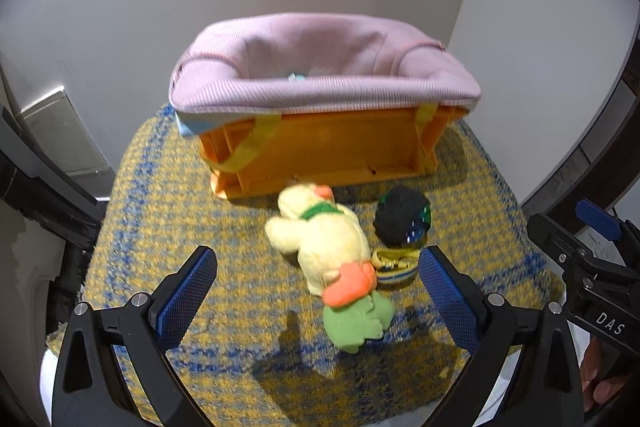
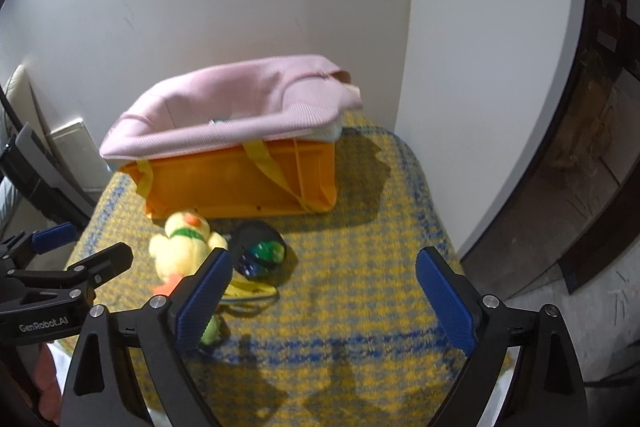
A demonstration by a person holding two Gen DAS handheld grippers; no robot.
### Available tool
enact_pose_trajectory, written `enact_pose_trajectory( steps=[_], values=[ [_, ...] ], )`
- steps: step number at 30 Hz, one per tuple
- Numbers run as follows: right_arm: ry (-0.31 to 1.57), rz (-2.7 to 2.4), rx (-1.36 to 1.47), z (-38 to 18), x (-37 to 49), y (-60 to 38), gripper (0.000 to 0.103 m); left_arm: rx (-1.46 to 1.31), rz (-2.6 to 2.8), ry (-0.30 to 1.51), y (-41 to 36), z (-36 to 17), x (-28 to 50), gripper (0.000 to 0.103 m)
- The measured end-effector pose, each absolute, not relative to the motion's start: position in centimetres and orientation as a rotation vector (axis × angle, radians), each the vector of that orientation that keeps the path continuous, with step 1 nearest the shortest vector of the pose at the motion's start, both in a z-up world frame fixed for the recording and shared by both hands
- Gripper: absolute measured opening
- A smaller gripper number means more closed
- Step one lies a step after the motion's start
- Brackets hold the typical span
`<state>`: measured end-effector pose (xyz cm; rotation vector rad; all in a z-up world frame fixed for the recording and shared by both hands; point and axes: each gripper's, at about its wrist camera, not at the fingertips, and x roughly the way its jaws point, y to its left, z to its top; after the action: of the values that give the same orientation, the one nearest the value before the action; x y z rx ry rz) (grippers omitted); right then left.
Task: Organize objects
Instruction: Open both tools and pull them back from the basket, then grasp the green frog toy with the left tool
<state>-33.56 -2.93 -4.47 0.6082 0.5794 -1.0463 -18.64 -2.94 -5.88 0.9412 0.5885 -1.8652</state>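
Observation:
An orange crate [image 1: 332,151] lined with pink cloth [image 1: 320,83] stands at the back of a yellow and blue woven mat; it also shows in the right wrist view [image 2: 240,187]. In front of it lie a yellow plush duck [image 1: 320,235] with orange feet, a green soft toy [image 1: 356,319], a black ball-like toy [image 1: 400,219] and a small striped yellow item [image 1: 396,267]. My left gripper [image 1: 316,303] is open, its jaws either side of the duck's feet and above them. My right gripper [image 2: 324,303] is open and empty over bare mat, right of the duck [image 2: 180,251] and black toy [image 2: 258,251].
The mat [image 2: 360,287] covers a small surface set in a white wall corner. A dark wooden floor edge [image 2: 580,207] lies to the right. A grey box [image 1: 60,131] stands at the left wall. The right gripper's body [image 1: 580,267] shows at the left view's right edge.

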Motion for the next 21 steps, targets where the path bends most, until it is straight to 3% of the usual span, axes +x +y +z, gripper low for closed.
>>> enact_pose_trajectory(
  steps=[21],
  values=[
    [0.606,-1.073,0.684,-11.2,-35.4,-2.1,0.094,1.026,-1.850,0.623,-1.6,-12.9,-20.7,0.103]
  ],
)
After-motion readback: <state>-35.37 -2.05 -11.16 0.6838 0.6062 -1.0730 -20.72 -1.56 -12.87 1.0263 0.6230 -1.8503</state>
